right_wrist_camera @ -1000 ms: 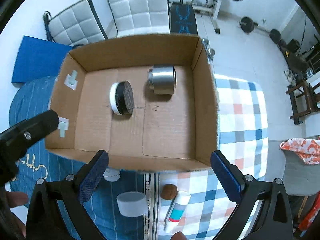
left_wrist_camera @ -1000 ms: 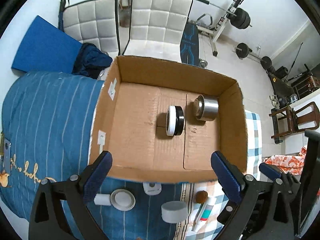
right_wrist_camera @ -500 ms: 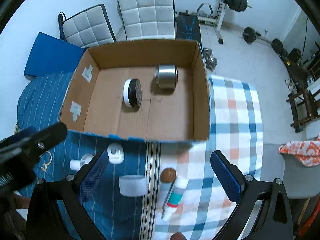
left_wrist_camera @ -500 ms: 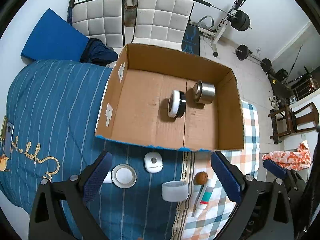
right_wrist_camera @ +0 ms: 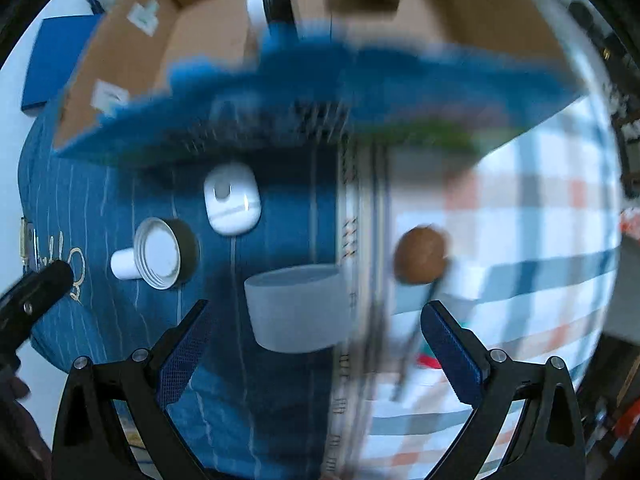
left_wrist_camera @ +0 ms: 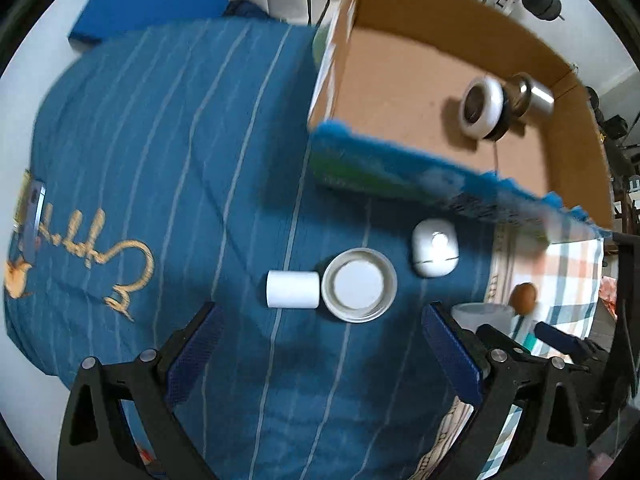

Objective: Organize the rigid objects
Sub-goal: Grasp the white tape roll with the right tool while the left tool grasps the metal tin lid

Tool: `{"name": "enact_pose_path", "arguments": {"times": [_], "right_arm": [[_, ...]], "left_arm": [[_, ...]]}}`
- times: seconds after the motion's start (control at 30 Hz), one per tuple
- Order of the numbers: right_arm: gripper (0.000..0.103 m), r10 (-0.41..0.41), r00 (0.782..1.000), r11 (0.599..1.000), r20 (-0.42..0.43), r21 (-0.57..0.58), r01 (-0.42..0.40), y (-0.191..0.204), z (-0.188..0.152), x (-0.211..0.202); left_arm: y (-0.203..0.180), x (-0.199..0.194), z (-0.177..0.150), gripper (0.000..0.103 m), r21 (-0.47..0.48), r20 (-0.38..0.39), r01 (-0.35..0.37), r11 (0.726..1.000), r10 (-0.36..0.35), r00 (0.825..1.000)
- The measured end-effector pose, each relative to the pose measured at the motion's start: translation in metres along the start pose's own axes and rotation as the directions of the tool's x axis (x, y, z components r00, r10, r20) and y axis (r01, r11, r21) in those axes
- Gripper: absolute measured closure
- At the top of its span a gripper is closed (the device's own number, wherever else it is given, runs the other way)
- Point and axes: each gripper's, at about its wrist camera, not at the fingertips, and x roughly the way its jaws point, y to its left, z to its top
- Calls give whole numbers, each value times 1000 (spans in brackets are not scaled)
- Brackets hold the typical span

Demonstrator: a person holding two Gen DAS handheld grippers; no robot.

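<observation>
Both claws hang spread apart and empty above a blue striped bedspread (left_wrist_camera: pixel 160 120). Ahead of the left claw (left_wrist_camera: pixel 324 356), a white cylinder (left_wrist_camera: pixel 293 289) touches a round white lid (left_wrist_camera: pixel 359 285), with a white earbud case (left_wrist_camera: pixel 435 247) at 1 o'clock. Ahead of the right claw (right_wrist_camera: pixel 312 352) lie a grey tape roll (right_wrist_camera: pixel 296 308) and a brown nut (right_wrist_camera: pixel 420 254). The cardboard box (left_wrist_camera: pixel 400 68), at 12 o'clock, holds two jars.

Both tools lower, pulled back from cardboard box (left_wrist_camera: pixel 420 72); loose items on bedspread (left_wrist_camera: pixel 160 140) closer, apparently unmoved.
</observation>
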Motion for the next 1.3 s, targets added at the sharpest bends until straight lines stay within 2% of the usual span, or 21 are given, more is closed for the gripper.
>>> {"name": "enact_pose_path", "arguments": {"times": [0.17, 0.27, 0.3, 0.5, 0.6, 0.7, 0.93, 0.97, 1.03, 1.13, 1.2, 1.3], "right_arm": [[3, 24, 997, 999, -80, 45, -20, 3, 1, 36], [19, 32, 994, 998, -106, 56, -26, 4, 3, 50], [30, 17, 993, 998, -119, 54, -10, 5, 3, 55], [32, 2, 994, 999, -110, 48, 3, 8, -4, 56], [32, -11, 993, 998, -114, 54, 17, 1, -6, 51], [32, -16, 993, 997, -113, 68, 23, -12, -10, 50], [32, -23, 995, 997, -101, 76, 31, -21, -13, 41], [32, -24, 995, 997, -99, 73, 31, -20, -14, 39], [32, -23, 995, 997, -99, 71, 30, -20, -16, 37], [32, -23, 995, 997, -102, 69, 30, -17, -19, 35], [32, -27, 994, 997, -105, 69, 34, -18, -18, 33], [32, -31, 993, 997, -111, 66, 38, -15, -17, 33]], "left_arm": [[7, 35, 0, 2, -3, -71, 35, 999, -35, 997], [7, 52, 2, 2, -14, -112, 57, 998, -58, 992], [7, 58, 3, 2, -16, -127, 66, 998, -68, 990], [-8, 83, 6, 2, 8, -197, 102, 995, -99, 975], [-19, 85, 9, 2, 42, -179, 77, 996, -69, 981], [-28, 86, 14, 2, 57, -183, 83, 995, -71, 981], [-58, 94, 21, 3, 153, -156, -5, 988, 29, 987], [-61, 97, 20, 5, 163, -161, -12, 986, 38, 986], [-66, 102, 17, 22, 180, -165, -36, 983, 66, 984], [-71, 110, 12, 36, 181, -170, -21, 983, 52, 984], [-73, 112, 9, 40, 179, -170, -10, 984, 41, 985], [-71, 114, 6, 41, 191, -173, 4, 982, 30, 985]]}}
